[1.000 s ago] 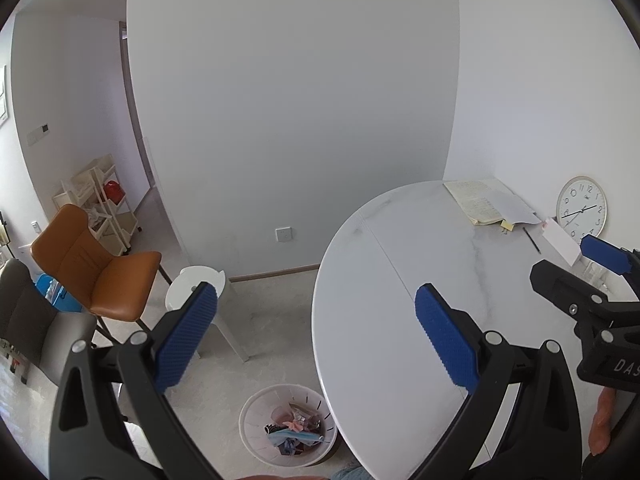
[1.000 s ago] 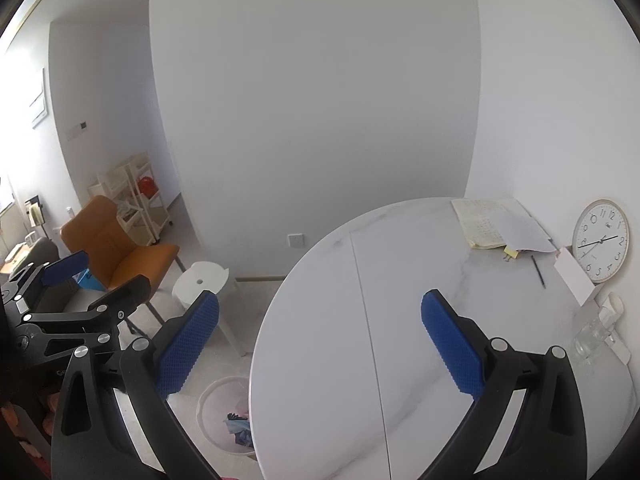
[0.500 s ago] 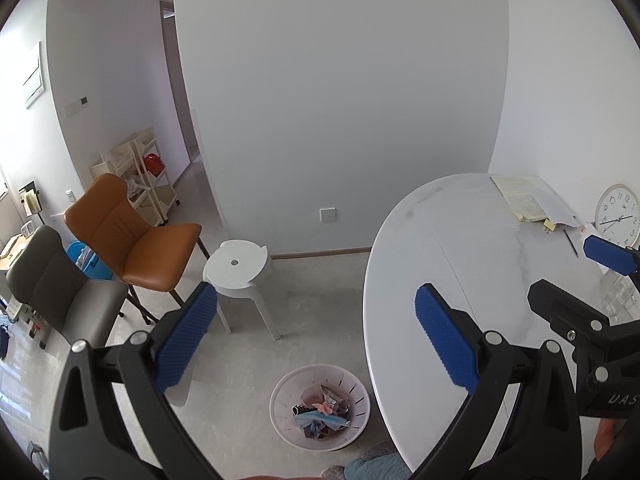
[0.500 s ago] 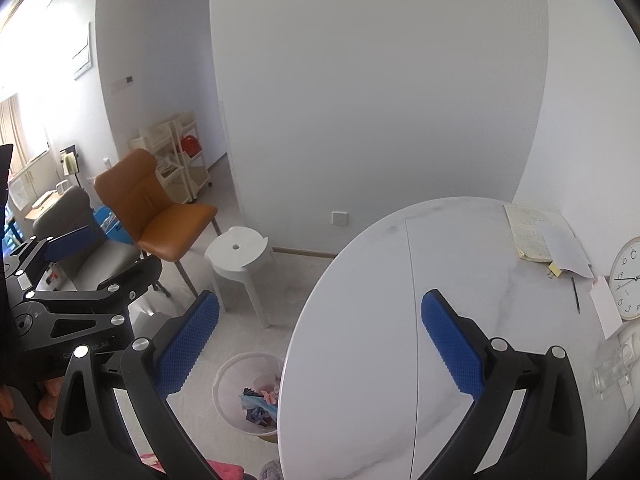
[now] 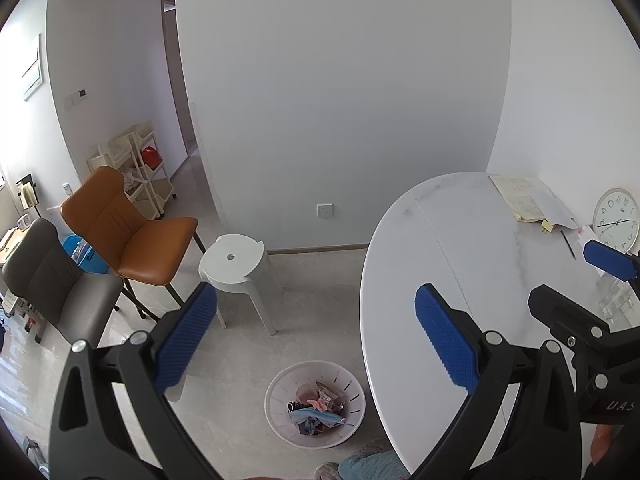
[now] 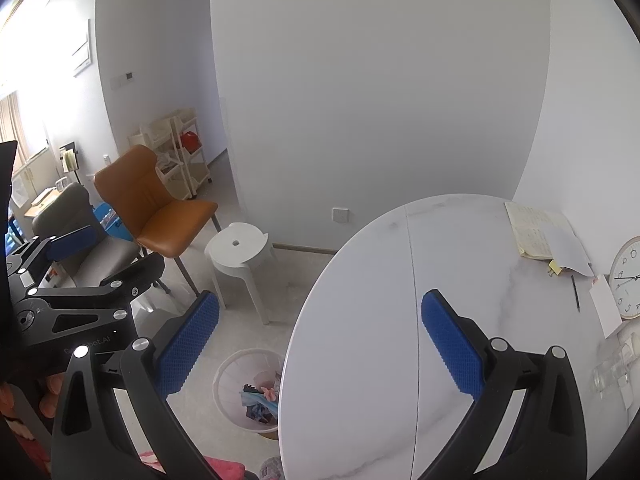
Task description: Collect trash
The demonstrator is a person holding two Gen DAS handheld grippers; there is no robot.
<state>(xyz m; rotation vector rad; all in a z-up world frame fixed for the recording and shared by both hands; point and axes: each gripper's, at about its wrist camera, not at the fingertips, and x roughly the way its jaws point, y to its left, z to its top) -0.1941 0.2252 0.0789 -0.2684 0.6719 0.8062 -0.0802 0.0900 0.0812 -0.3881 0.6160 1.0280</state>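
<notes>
A white perforated waste basket [image 5: 352, 384] stands on the floor by the round marble table [image 5: 472, 248], holding crumpled trash [image 5: 316, 408] in pink, blue and dark colours. My left gripper [image 5: 316, 340] hangs open above the floor and basket, nothing between its blue pads. My right gripper [image 6: 320, 344] is open too, over the table's left edge, and is empty. The basket [image 6: 228, 372] shows partly under the table rim [image 6: 304, 320] in the right wrist view. Each gripper appears in the other's view: the right gripper [image 5: 576, 284], the left gripper [image 6: 100, 260].
A white stool [image 5: 236, 260], an orange chair [image 5: 132, 228] and a grey chair [image 5: 52, 284] stand on the left. A cream shelf cart [image 5: 140, 168] is behind them. On the table lie a notebook with papers [image 5: 528, 200], a pen [image 6: 575, 292], a wall clock [image 5: 616, 218] and clear glassware [image 6: 612, 368].
Both views have swung to the left: table and clock slid right, the chairs, stool and basket came further into view. Both grippers stay open and empty.
</notes>
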